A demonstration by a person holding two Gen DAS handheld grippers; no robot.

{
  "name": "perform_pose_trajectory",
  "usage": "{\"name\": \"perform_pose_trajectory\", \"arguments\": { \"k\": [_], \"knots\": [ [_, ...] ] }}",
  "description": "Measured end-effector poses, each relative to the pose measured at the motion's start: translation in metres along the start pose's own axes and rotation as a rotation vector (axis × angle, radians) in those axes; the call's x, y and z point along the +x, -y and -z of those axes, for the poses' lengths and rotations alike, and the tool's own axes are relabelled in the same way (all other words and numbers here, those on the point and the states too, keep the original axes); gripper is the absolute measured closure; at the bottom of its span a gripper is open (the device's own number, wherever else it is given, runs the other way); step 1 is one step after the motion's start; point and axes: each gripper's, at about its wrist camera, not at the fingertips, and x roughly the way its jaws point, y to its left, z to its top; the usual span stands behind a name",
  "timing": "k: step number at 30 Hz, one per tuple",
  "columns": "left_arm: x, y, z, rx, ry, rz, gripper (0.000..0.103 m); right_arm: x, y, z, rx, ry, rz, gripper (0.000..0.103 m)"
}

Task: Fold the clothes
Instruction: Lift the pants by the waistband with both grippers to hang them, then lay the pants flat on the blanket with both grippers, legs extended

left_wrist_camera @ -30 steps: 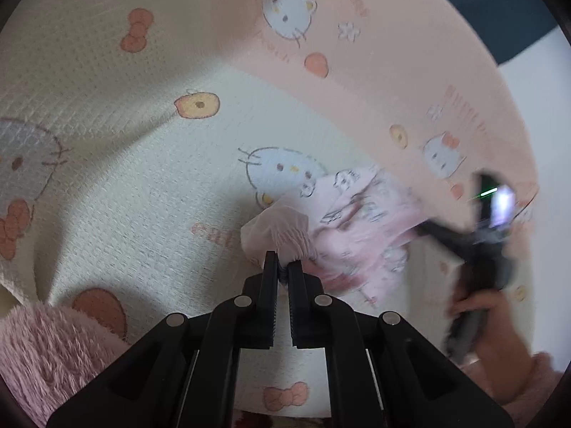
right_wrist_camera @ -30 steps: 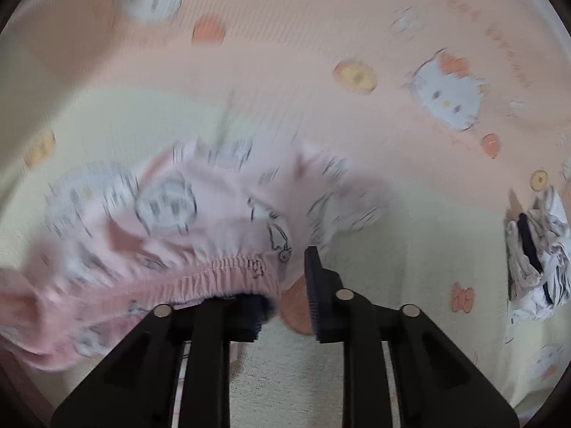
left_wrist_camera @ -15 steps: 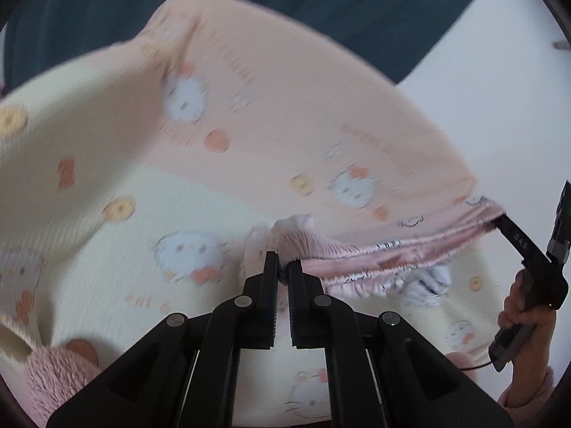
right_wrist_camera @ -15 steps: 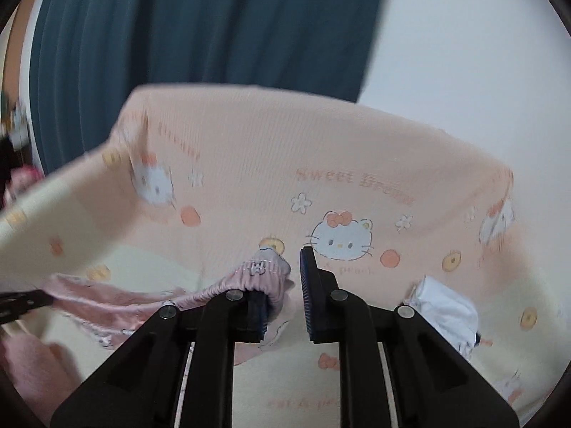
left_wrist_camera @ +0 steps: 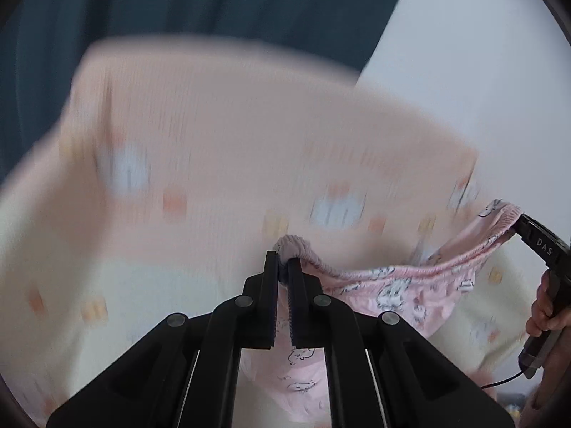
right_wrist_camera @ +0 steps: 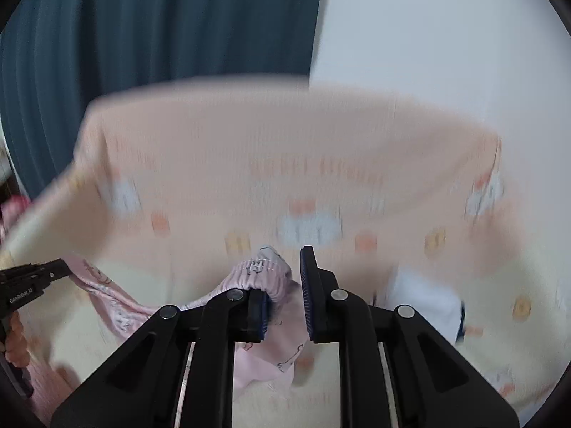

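A pink printed garment point(left_wrist_camera: 389, 289) with an elastic waistband hangs stretched between my two grippers, above the bed. My left gripper point(left_wrist_camera: 283, 267) is shut on one end of the waistband. In the left wrist view my right gripper point(left_wrist_camera: 526, 230) pinches the other end at the far right, with a hand point(left_wrist_camera: 546, 310) on its handle. In the right wrist view the garment point(right_wrist_camera: 257, 274) bunches over one finger of the right gripper point(right_wrist_camera: 285, 278) and fills the narrow gap. The left gripper point(right_wrist_camera: 39, 273) shows at the left edge, holding the cloth.
A peach and cream blanket point(left_wrist_camera: 214, 135) with cat prints covers the bed point(right_wrist_camera: 285, 149) below, blurred. A white garment point(right_wrist_camera: 424, 299) lies on it at the right. A dark teal curtain point(right_wrist_camera: 142, 18) and a white wall point(right_wrist_camera: 446, 35) stand behind.
Both grippers have risen with the pink garment, lifting it off the blanket and stretching its waistband between them. The curtain and wall have come into view.
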Motion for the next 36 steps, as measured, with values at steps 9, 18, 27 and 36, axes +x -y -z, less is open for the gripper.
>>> {"name": "perform_pose_trajectory", "arguments": {
  "k": [9,18,27,36],
  "knots": [
    [-0.077,0.011,0.025,0.022,0.128,-0.019,0.098,-0.098,0.011,0.008,0.143,0.191,-0.039,0.081],
    [0.1,-0.028,0.271,-0.013,-0.564,-0.123,0.098,0.054,-0.012,0.289,0.217,-0.573,0.033,0.081],
    [0.098,-0.039,0.298,-0.035,-0.583,-0.101,0.096,0.082,-0.032,0.338,0.195,-0.752,-0.015,0.079],
    [0.078,-0.07,0.296,-0.336,-0.516,0.106,0.064,0.06,-0.004,0.332,0.375,-0.758,-0.196,0.055]
  ]
}}
